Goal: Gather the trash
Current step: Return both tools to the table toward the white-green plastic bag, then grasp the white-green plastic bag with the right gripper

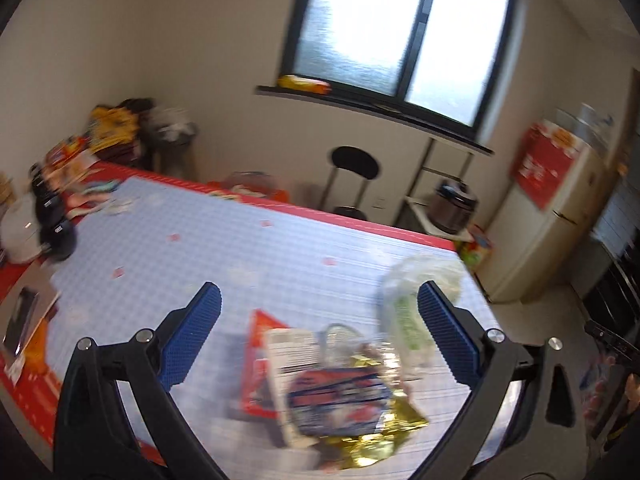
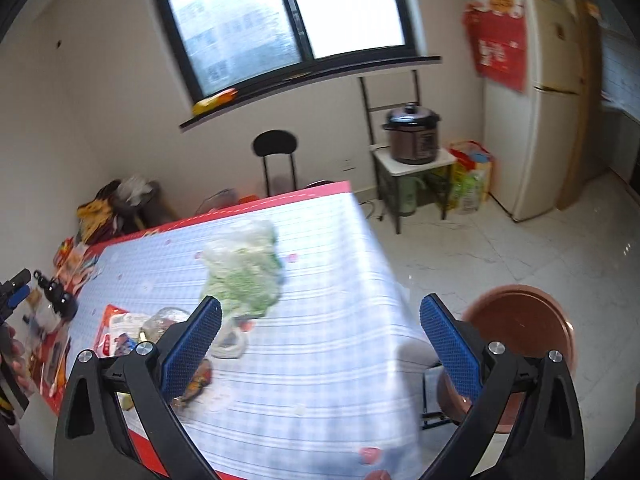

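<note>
From the left wrist, the left tool (image 1: 318, 312) gapes wide and empty above a blurred heap of wrappers (image 1: 340, 384) on the blue-checked surface (image 1: 256, 256); print unreadable. From the right wrist, the right tool (image 2: 320, 326) also stands wide open, holding nothing; a clear green-tinted plastic bag (image 2: 244, 268) lies ahead, smeared.

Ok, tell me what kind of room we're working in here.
Most likely a home kitchen or dining room: a cream refrigerator stands by the wall, an electric pressure cooker sits on a small rack under the window, and a table with a checked cloth holds snack wrappers.
</note>
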The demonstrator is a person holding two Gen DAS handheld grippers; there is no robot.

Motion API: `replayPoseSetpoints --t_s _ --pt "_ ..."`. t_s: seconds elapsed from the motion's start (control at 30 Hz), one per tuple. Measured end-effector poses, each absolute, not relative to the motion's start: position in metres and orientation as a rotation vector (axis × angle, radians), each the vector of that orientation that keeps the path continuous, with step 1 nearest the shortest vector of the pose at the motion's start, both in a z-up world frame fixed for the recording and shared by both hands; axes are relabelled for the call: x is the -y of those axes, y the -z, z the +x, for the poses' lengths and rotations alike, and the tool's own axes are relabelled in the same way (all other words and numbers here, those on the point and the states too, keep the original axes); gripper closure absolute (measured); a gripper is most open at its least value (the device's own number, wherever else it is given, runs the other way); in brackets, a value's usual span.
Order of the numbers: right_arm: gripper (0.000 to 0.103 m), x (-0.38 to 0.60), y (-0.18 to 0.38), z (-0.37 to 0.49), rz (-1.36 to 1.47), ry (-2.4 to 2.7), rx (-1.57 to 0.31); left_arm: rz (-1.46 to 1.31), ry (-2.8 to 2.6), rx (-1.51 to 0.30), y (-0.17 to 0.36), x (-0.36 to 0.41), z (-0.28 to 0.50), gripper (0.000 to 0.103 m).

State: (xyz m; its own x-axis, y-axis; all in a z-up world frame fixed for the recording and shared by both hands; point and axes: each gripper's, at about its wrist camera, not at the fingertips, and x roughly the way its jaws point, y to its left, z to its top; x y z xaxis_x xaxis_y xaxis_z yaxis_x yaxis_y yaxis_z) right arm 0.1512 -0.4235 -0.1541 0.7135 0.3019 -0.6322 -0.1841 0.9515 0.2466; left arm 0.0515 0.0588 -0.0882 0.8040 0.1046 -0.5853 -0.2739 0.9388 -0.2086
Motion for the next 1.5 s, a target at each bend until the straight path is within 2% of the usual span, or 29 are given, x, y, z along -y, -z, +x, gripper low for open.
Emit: replayPoseSetpoints --t_s 0.23,0.57,0.77,1.0,1.13,1.37,1.5 --pt "0.005 0.321 0.147 0.161 0.092 -0.36 -0.756 -0.386 -0.276 -0.636 0.122 -0.145 0.014 0.006" --pt "0.005 0.238 0.166 0.181 0.026 -0.37 -0.835 -0.446 -0.17 -0.701 0.167 -0.175 0.018 0.006" --pt "0.005 0.227 0.182 0.224 -0.024 -0.272 -0.788 -0.464 -0.129 -0.723 0.183 -0.191 0.035 0.006" --pt "0.005 0.204 0.226 0.301 -0.071 -0.241 -0.779 -0.492 -0.129 -0.773 0.211 -0.205 0.054 0.007" --pt "0.005 0.193 0.26 0.335 -0.052 -0.232 -0.844 -0.479 -0.109 -0.788 0.217 -0.205 0.065 0.007" --pt "0.005 0.162 0.321 0.336 -0.194 -0.304 -1.001 -0.502 -0.07 -0.819 0.231 -0.196 0.072 0.008" --pt "0.005 0.146 0.34 0.323 -0.348 -0.309 -1.038 -0.513 -0.025 -0.849 0.239 -0.182 0.074 0.014"
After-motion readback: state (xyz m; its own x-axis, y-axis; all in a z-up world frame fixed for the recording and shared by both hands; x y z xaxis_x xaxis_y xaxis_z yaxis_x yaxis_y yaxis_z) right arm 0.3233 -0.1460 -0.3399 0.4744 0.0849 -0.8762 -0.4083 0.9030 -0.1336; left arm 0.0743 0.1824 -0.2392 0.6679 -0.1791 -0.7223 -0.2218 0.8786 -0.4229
